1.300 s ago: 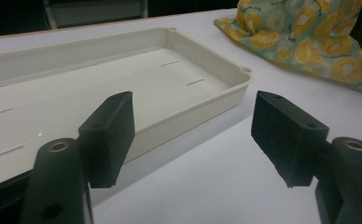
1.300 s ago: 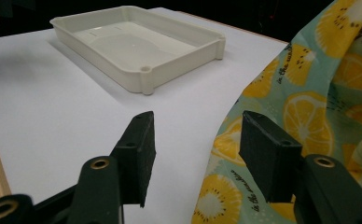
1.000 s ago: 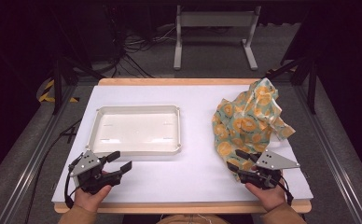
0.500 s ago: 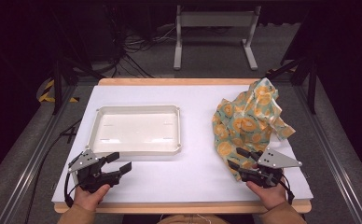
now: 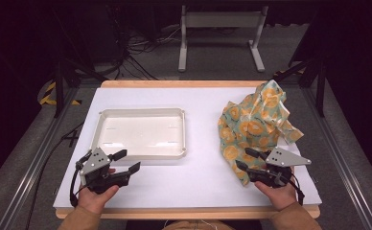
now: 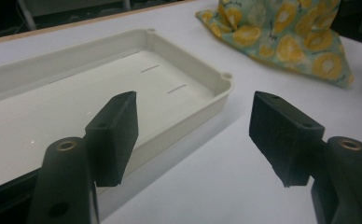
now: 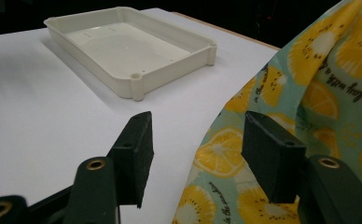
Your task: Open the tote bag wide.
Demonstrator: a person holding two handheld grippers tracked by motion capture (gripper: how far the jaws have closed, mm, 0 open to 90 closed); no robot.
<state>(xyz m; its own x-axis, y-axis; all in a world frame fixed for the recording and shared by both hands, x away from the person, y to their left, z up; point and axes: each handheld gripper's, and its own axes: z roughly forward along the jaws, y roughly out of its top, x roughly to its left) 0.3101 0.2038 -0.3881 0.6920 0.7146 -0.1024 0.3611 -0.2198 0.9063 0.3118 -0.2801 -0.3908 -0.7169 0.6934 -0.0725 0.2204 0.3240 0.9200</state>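
Note:
A crumpled teal cloth printed with orange slices (image 5: 253,124) lies heaped on the right of the white table (image 5: 198,177). My right gripper (image 5: 244,159) is open at the cloth's near edge, its jaws straddling the hem; in the right gripper view the cloth (image 7: 309,112) reaches in between the jaws of the right gripper (image 7: 195,144). An empty cream tray (image 5: 141,133) sits left of centre. My left gripper (image 5: 126,161) is open just in front of the tray's near rim, holding nothing; in the left gripper view the tray (image 6: 207,79) lies past the left gripper (image 6: 193,128).
The wooden table edge (image 5: 189,212) runs along the front. Beyond the table stand a grey metal frame (image 5: 220,33) and loose cables (image 5: 131,52) on the floor. Metal rails (image 5: 35,158) flank both sides.
My right gripper has moved slightly forward onto the cloth's near edge. The left gripper has hardly shifted.

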